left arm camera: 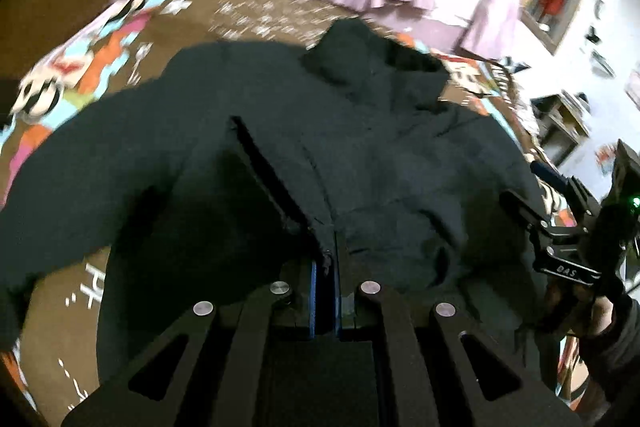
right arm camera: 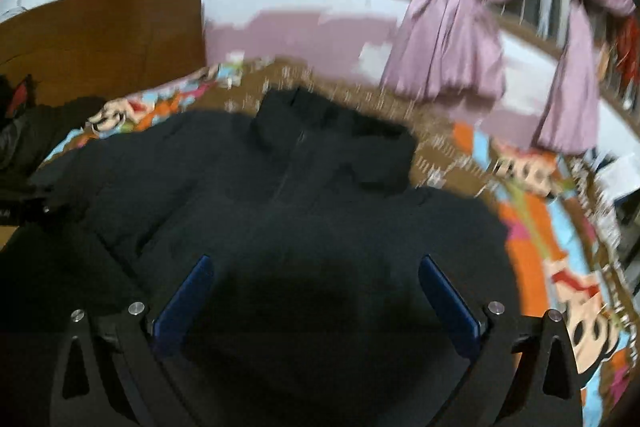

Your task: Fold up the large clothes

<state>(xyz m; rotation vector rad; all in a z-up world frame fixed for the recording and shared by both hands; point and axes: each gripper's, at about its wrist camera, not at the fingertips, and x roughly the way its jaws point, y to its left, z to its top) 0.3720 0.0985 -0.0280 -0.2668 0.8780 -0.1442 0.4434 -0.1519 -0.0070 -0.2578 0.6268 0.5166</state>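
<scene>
A large black hooded jacket lies spread front-up on the bed, hood towards the far wall; it also shows in the right wrist view. My left gripper is shut on the jacket's front zipper edge near the hem, with a fold of cloth pulled up between the blue pads. My right gripper is open wide, its blue pads apart just above the jacket's lower front. The right gripper's body also shows in the left wrist view at the jacket's right side.
The bed has a brown cartoon-print cover. Purple curtains hang at the window behind. A wooden headboard stands at the left, with dark items beside it. Shelves stand at the right wall.
</scene>
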